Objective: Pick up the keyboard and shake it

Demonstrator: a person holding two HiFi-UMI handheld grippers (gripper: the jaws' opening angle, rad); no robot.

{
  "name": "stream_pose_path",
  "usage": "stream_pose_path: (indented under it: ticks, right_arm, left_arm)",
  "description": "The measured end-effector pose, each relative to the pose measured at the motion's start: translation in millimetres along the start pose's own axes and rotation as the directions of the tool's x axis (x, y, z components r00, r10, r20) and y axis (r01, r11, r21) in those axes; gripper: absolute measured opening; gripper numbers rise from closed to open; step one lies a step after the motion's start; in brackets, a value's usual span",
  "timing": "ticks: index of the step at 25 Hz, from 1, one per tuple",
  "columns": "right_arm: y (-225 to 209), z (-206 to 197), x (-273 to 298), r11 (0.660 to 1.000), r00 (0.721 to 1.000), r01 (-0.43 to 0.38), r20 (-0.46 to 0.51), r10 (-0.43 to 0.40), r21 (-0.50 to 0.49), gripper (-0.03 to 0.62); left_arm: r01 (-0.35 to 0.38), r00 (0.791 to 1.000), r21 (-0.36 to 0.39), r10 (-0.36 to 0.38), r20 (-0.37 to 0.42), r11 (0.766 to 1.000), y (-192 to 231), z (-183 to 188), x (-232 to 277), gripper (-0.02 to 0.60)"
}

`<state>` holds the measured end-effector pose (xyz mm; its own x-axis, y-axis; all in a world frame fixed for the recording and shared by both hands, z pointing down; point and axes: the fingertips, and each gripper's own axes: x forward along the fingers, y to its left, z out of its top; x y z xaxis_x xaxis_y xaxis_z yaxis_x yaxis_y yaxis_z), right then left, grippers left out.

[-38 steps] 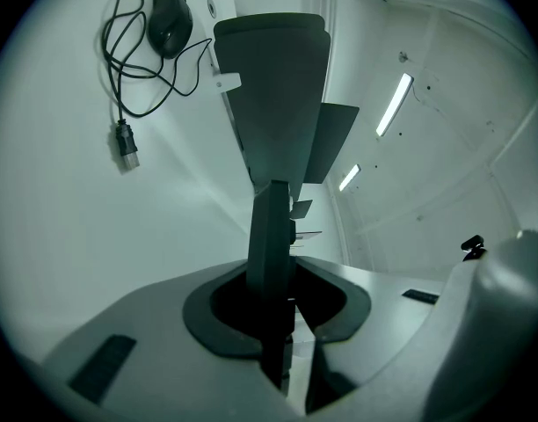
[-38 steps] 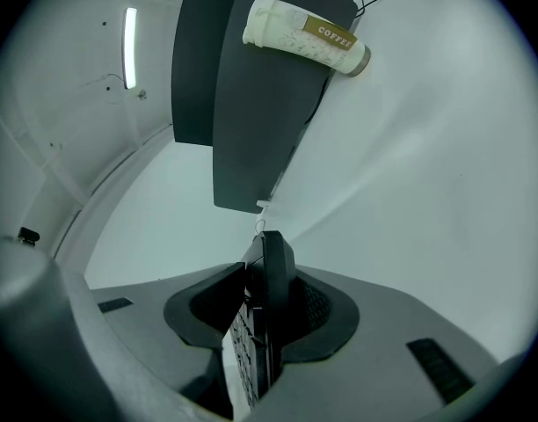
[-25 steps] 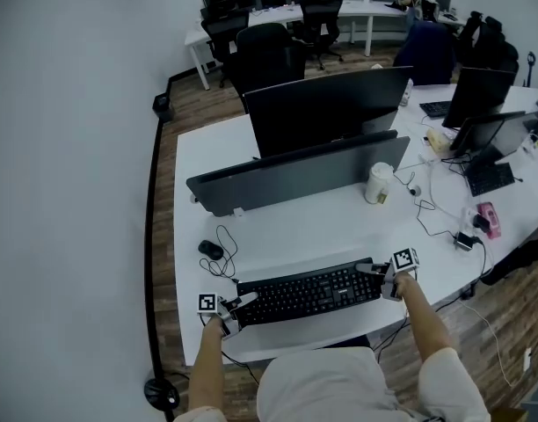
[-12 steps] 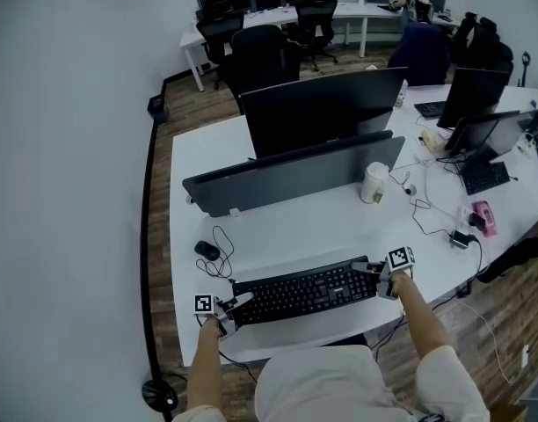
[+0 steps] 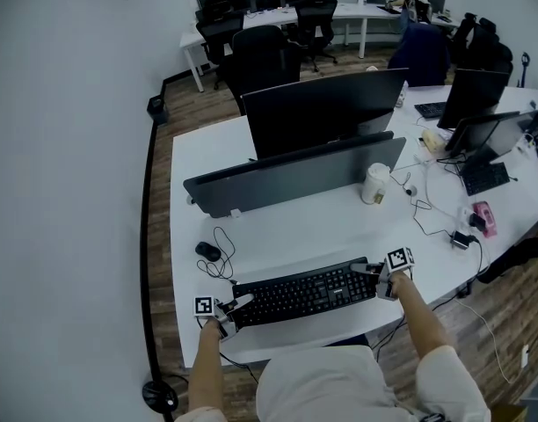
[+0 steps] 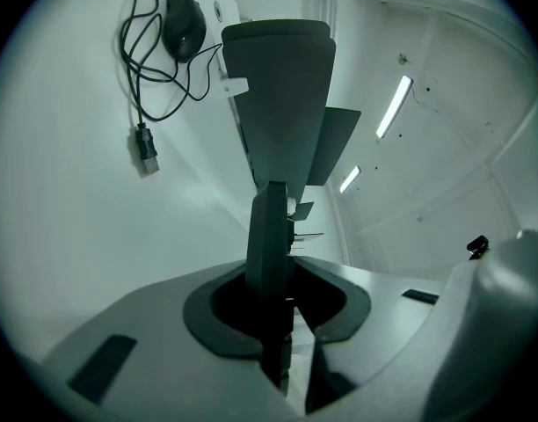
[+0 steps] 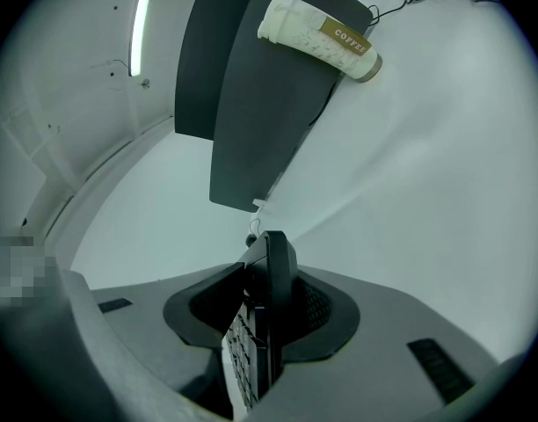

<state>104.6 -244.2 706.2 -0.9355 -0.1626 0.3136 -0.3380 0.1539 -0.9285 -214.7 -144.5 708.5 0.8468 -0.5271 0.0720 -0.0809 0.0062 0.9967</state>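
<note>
A black keyboard (image 5: 304, 293) lies lengthwise near the front edge of the white desk (image 5: 287, 231). My left gripper (image 5: 237, 305) is shut on its left end and my right gripper (image 5: 373, 272) on its right end. In the left gripper view the keyboard (image 6: 267, 236) shows edge-on, a thin dark slab clamped between the jaws of the left gripper (image 6: 271, 319). The right gripper view has the keyboard (image 7: 273, 262) edge-on too, keys facing left, pinched by the right gripper (image 7: 262, 323). Whether it rests on the desk or hangs just above it I cannot tell.
A black mouse (image 5: 208, 251) with a coiled cable lies behind the keyboard's left end. Further back stand a grey divider panel (image 5: 295, 176), a monitor (image 5: 322, 108) and a white coffee cup (image 5: 374, 184). Cables, a pink object (image 5: 485, 214) and more monitors (image 5: 476, 90) crowd the right.
</note>
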Motion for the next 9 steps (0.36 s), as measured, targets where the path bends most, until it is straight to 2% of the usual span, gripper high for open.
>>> stream_pose_path:
  ticks: [5, 9]
  right_arm:
    - [-4, -3, 2, 1.000, 1.000, 0.026, -0.008, -0.026, 0.011, 0.161]
    - [-3, 3, 5, 1.000, 1.000, 0.015, -0.013, -0.015, -0.014, 0.163]
  left_arm:
    - [-0.005, 1.000, 0.000, 0.005, 0.005, 1.000, 9, -2, -3, 0.112]
    - [-0.009, 1.000, -0.001, 0.009, 0.016, 1.000, 15, 0, -3, 0.112]
